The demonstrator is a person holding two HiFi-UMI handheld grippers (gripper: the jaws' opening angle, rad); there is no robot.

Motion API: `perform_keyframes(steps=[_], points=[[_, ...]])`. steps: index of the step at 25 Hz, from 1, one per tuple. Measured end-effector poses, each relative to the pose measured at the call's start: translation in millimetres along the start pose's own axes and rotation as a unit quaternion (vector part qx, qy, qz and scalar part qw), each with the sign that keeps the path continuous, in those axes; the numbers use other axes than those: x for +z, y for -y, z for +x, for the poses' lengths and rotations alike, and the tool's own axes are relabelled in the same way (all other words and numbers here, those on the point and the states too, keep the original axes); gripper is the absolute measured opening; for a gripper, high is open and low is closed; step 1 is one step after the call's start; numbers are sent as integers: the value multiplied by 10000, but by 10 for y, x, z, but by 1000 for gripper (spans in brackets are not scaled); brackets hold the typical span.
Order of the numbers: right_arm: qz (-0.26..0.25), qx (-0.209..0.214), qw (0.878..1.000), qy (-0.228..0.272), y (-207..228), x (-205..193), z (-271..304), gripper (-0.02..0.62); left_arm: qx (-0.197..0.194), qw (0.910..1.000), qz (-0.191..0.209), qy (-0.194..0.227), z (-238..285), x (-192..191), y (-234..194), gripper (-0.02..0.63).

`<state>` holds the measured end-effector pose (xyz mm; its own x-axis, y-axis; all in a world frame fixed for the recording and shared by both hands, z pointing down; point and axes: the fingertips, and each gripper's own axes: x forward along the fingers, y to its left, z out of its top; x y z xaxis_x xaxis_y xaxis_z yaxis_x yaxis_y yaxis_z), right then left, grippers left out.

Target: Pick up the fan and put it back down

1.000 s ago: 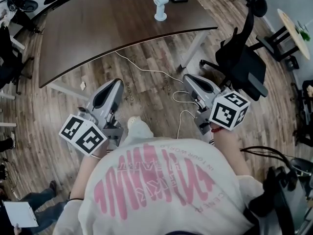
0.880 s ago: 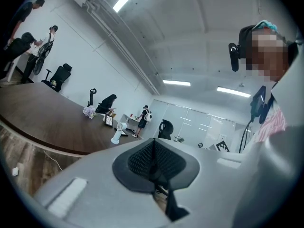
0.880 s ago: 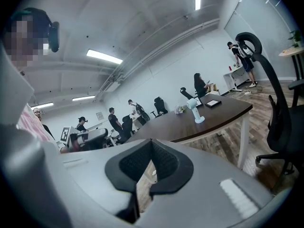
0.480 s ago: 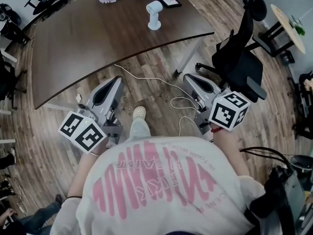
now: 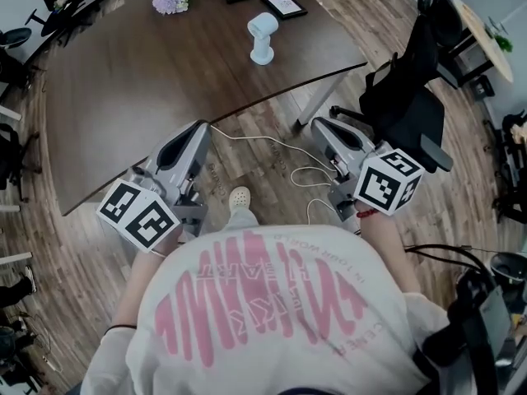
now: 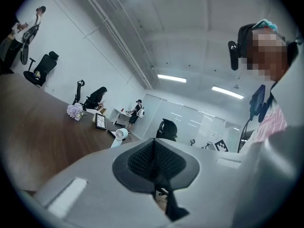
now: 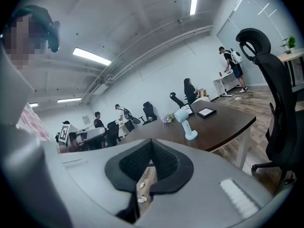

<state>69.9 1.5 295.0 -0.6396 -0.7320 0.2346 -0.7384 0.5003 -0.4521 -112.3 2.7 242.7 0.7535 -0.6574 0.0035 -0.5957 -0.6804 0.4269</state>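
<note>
Fan (image 5: 262, 38) stood upright on table (image 5: 140, 89), left gripper (image 5: 198, 128) and right gripper (image 5: 319, 127) held near table edge, both pressed together, nothing pinched

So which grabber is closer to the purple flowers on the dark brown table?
Left. The left gripper sits by the near edge of the dark brown table, across from the purple flowers. The right gripper is farther over, beside the black office chair.

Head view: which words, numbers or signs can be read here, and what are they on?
"IN YOUR WORLD": small pink print on the person's shirt, upside down; likely reading.
Large pink lettering on the shirt: too warped to read.
Cubes on left gripper and right gripper: square patterns, no letters.
Framed pictures on the table: too small.
</note>
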Motion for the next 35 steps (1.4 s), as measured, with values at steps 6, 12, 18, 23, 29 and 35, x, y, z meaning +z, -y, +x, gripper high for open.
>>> perform_keyframes(steps=[6,12,18,23,29,35], points=[[55,-154,9999,42,106,173,285,5,-174,9998,-19,-33,234,189,-290,18],[164,-350,9992,136,268,320,547,5,-365,9992,-58,-145,509,313,-612,18],[309,-558,9975,297,456,433,817,6,-622,9975,-95,-317,792,363,-914,18],[403,-756,9959,294,574,475,1034,5,-829,9953,-131,-474,1023,408,-1152,18],[606,-1001,9927,275,766,397,1098,5,-940,9937,-144,-591,1330,339,-1338,18],[813,-1147,9900,103,972,236,1178,6,-1144,9913,416,-498,1638,198,-1381,18]])
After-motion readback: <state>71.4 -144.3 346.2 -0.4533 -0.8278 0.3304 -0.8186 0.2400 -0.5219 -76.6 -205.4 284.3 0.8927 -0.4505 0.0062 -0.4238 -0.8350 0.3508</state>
